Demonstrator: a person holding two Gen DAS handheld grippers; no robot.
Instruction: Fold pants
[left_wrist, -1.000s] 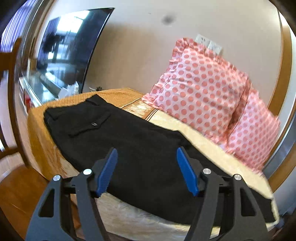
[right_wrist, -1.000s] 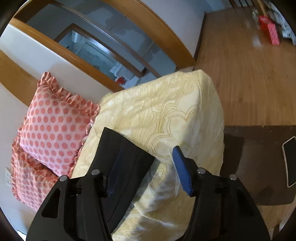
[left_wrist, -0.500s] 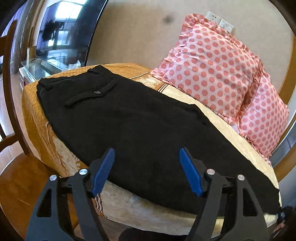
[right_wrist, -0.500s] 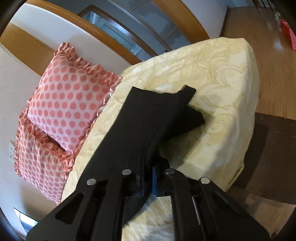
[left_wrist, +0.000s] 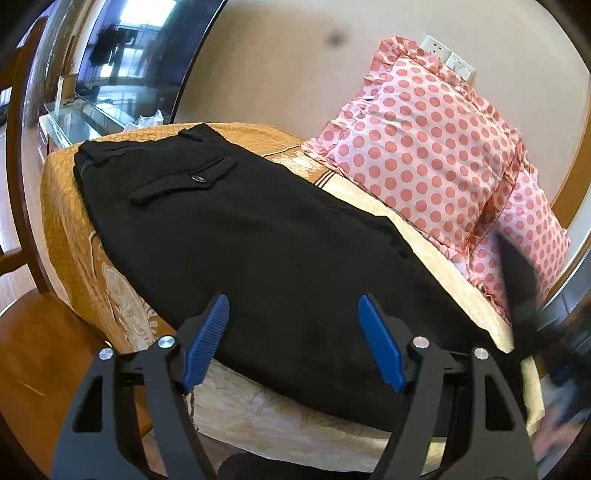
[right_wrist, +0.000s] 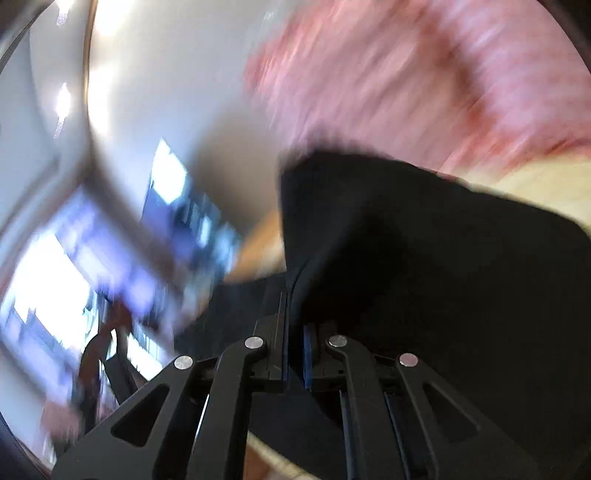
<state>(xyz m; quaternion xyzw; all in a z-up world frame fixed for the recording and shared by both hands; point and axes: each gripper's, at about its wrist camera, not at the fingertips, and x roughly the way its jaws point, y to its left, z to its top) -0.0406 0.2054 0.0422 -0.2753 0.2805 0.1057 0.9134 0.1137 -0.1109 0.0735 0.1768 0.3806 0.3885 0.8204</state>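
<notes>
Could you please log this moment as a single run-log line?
phase: fold underway | right gripper: shut on pants leg end, lifted | left gripper: open, over pants | pants: on bed

black hand-held gripper (left_wrist: 293, 325), blue ribbed pads (left_wrist: 207, 341), silver screws.

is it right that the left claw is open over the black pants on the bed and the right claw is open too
Not quite. The left claw is open over the black fabric pants, but the right claw is shut on the pants' cloth, as the right wrist view shows.
</notes>
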